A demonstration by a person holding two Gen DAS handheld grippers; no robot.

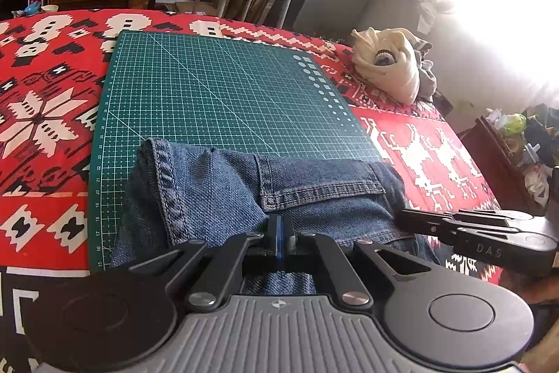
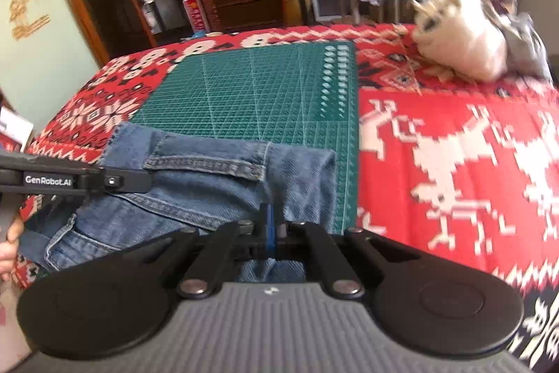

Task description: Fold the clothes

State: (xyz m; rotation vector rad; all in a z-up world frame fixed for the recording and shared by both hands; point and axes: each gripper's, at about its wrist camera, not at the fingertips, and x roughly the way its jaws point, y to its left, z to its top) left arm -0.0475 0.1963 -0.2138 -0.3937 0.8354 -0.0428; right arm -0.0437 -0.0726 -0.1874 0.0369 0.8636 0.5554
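Surface: red, white and black patterned woven blanket (image 1: pixel 45 114) carrying a dark green gridded cutting mat (image 1: pixel 216 93).
Garment: folded blue denim jeans (image 1: pixel 216 184) lying across the mat's near edge, with 1 flapped pocket uppermost; the bundle overhangs the mat's near-right corner onto the blanket.
Left gripper (image 1: pixel 280 228): jaws closed together, tips against the denim near the bundle's near edge; whether a layer is pinched between them cannot be told.
Right gripper (image 2: pixel 268 215): jaws likewise closed, tips at the denim towards the bundle's right end; a pinch is equally uncertain.
Bystander item: cream cloth bag (image 1: pixel 387 65) near the blanket's far-right edge, well apart from the jeans.
Risk 1: if only the top layer is caught, lifting would likely peel the fold open.
Risk 2: thick denim may slip from narrow closed tips.
Risk 3: uneven pull by the 2 grippers could skew the fold and drag the mat.
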